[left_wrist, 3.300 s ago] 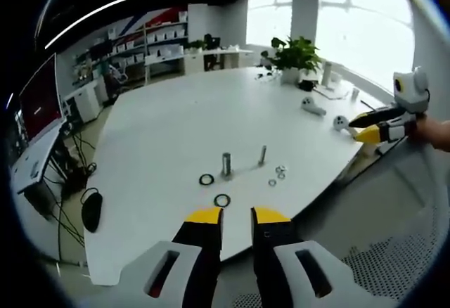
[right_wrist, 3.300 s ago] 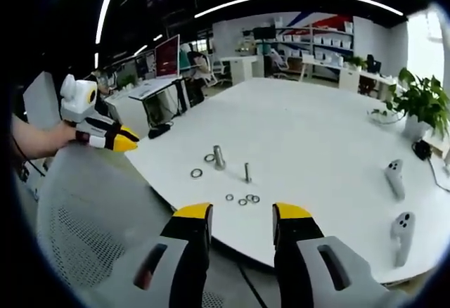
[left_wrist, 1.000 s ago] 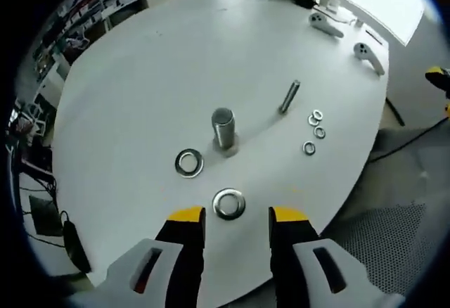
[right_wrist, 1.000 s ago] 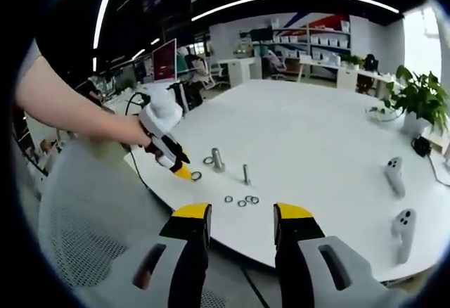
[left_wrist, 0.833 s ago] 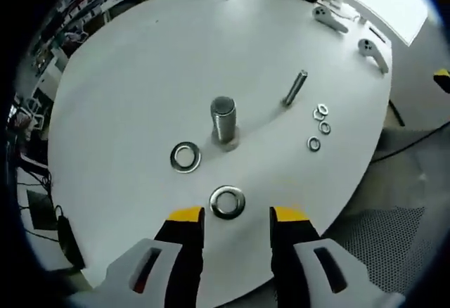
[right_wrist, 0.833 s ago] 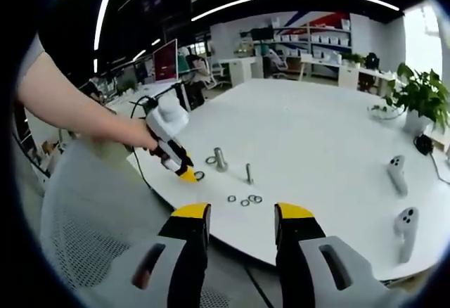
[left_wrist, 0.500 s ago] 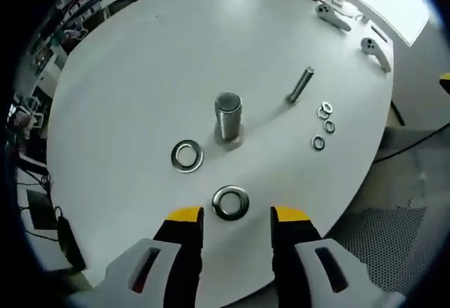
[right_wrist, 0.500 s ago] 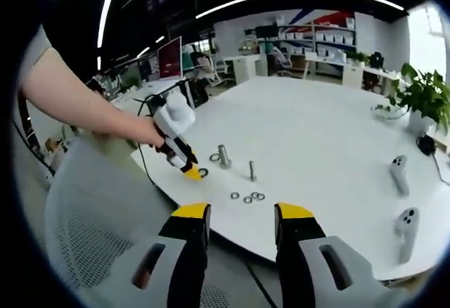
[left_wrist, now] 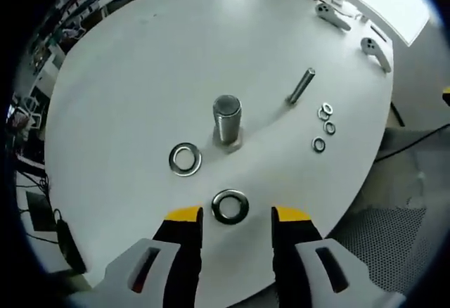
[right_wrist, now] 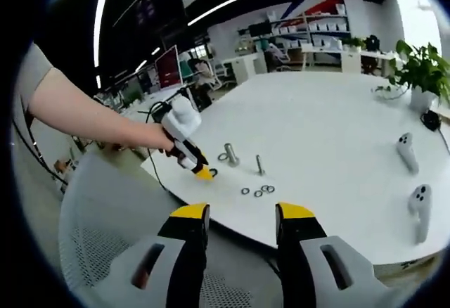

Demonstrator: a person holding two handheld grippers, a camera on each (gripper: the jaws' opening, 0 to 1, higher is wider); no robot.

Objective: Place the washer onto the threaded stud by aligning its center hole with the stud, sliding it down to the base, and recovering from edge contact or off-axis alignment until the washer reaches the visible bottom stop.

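The round white table (left_wrist: 140, 55) carried all the parts, with the plant (right_wrist: 422, 65) and two white controllers (right_wrist: 415, 181) at its far side. You stood at the table's near edge, a mesh chair (right_wrist: 98, 252) below your hands.

The thick threaded stud (left_wrist: 227, 118) stood upright near the middle of the left gripper view, bare, with no washer on it. A thinner bolt (left_wrist: 301, 86) stood apart to its right, and three small washers (left_wrist: 323, 125) lay just beyond that.

Two large washers lay flat on the table. One washer (left_wrist: 185, 159) lay beside the stud's base, to its left. The near washer (left_wrist: 230, 207) lay directly ahead of your left gripper (left_wrist: 230, 218), just off the yellow tips and centred on the gap between them.

Your left gripper's jaws stood spread apart and held nothing. In the right gripper view the left gripper (right_wrist: 204, 173) showed tipped down over the table edge near that washer. Your right gripper (right_wrist: 233, 215) hung back off the table, jaws likewise spread and empty.

The step in hand appeared to be the approach to pick up the near washer; nothing was yet grasped. The next move called for lowering the jaws to either side of its rim. Because it lay flat, a clean pinch on the thin edge would probably be awkward, and the washer might slide.
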